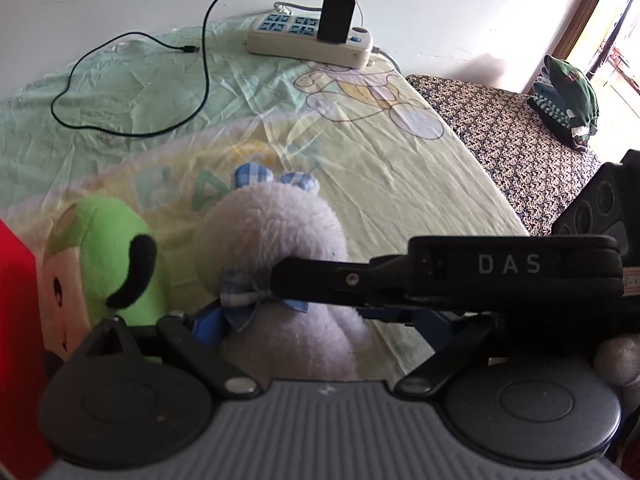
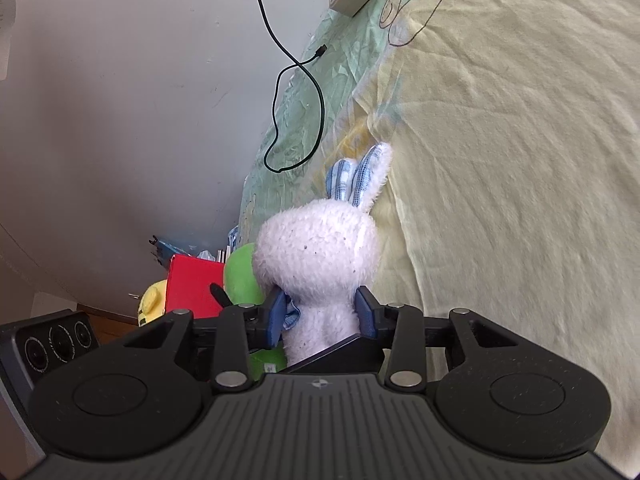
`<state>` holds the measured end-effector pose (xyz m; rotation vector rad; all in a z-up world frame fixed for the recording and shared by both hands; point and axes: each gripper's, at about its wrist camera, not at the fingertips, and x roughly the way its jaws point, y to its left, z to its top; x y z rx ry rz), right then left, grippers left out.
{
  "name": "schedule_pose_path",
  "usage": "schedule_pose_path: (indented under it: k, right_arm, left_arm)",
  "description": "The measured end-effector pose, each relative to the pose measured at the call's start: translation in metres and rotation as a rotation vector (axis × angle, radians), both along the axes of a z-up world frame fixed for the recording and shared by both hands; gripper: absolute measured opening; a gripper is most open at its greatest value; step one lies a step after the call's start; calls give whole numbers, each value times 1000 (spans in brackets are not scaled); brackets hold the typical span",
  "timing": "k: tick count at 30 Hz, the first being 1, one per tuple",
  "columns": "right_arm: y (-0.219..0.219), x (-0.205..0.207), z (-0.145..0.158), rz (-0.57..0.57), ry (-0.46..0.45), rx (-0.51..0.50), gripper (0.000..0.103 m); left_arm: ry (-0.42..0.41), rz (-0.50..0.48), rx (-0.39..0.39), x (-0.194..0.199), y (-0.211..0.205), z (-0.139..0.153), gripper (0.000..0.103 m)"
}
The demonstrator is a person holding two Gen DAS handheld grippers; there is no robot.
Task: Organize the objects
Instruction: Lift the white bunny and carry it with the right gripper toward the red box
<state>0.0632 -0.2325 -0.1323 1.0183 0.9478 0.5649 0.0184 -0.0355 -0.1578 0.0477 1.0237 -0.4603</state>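
So the right tool [image 2: 322, 312] has its two blue pads [image 2: 366, 312] pressed in on the neck of the white plush bunny [image 2: 316, 248], one pad on each side, so it's clamped on the toy just under the head. The bunny stands straight up out of that tool, its blue checked ears [image 2: 360, 176] pointing away from it, over the pale yellow bed sheet [image 2: 500, 160].

From the left wrist camera, the right tool shows up as a black bar marked DAS [image 1: 510, 266] coming in from the right, its tip at the bunny's checked bow [image 1: 240, 300]. The left tool [image 1: 312, 320] is spread wide, the bunny sitting in the gap between its fingers. One blue pad [image 1: 206, 326] sits close by the bow on the left, but I can't make out the right fingertip behind the other tool, so no clue whether anything actually touches.

Just left of the bunny there's a green plush [image 1: 116, 256] with a black patch, and further left a red box [image 2: 194, 284]. Well ahead of both tools, a power strip [image 1: 310, 38] with a black charger [image 1: 338, 16] plugged in lies on the bed, and a black cable [image 1: 132, 92] loops over the green part of the sheet.
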Motion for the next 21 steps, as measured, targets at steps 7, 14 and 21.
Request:
schedule_pose_path:
  k: [7, 14, 21]
  right_arm:
    - [-6, -20, -2, -16, 15, 1, 40]
    - [-3, -38, -2, -1, 22, 0, 40]
    - [5, -52, 2, 54, 24, -21, 40]
  left_arm:
    - [12, -28, -8, -18, -5, 0, 92]
    - [18, -29, -16, -38, -4, -2, 92]
    - [32, -19, -35, -61, 6, -2, 91]
